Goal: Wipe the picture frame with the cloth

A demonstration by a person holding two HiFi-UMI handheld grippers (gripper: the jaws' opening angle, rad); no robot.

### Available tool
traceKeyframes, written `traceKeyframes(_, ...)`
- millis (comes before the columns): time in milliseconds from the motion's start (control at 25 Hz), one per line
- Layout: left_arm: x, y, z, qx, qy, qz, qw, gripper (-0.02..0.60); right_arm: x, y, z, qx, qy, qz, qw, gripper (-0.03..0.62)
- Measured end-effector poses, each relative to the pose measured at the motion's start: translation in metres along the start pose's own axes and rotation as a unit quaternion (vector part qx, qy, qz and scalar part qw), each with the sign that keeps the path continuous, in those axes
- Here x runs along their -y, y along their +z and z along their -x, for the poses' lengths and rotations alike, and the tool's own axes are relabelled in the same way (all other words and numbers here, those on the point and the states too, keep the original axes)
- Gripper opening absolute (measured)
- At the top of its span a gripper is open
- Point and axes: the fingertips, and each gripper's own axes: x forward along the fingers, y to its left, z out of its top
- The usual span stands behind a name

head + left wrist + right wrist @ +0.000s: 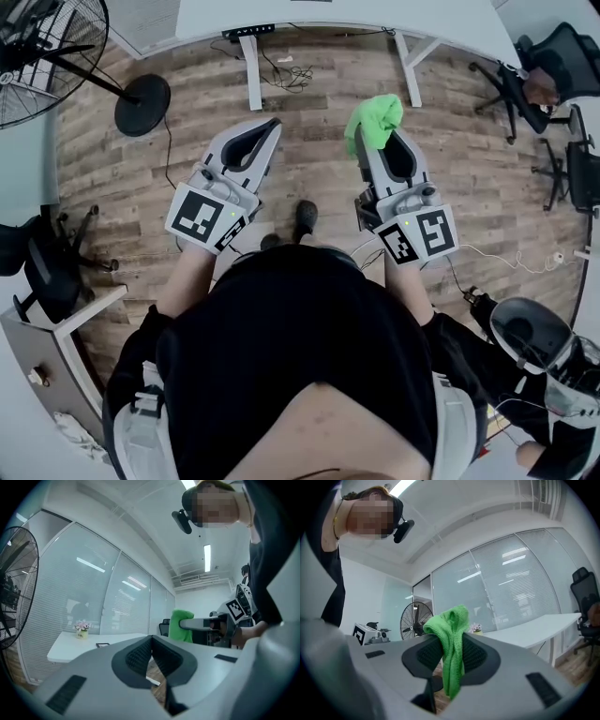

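Left hand-held gripper (151, 640): pressed together, nothing's pinched
Right hand-held gripper (386, 148): green cloth (451, 639) is clamped between the jaws, bunched on top

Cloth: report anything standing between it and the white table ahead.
Nothing visible does. The cloth, clamped in the right gripper, faces the white table across open floor; the fan stands well left.

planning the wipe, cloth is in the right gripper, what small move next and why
Probably bring both grippers up to the white table. The right gripper is shut on the green cloth, the left gripper is shut and empty, and both hang over wood floor, short of the table, with nothing to wipe near them.
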Motion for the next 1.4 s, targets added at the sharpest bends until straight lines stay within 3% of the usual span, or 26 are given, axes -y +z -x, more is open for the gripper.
traceKeyframes(640,-0.019,-0.007,-0.069,0.001,0.033,0.009,0.9994,0.011,0.057,0.002,-0.043,-0.013,0.051,-0.012,0.999,0.098)
traceKeyframes(1400,-0.050,-0.004,-0.081,-0.009,0.037,0.001,0.9993,0.011,0.072,0.006,-0.076,-0.014,0.050,-0.013,0.999,0.098)
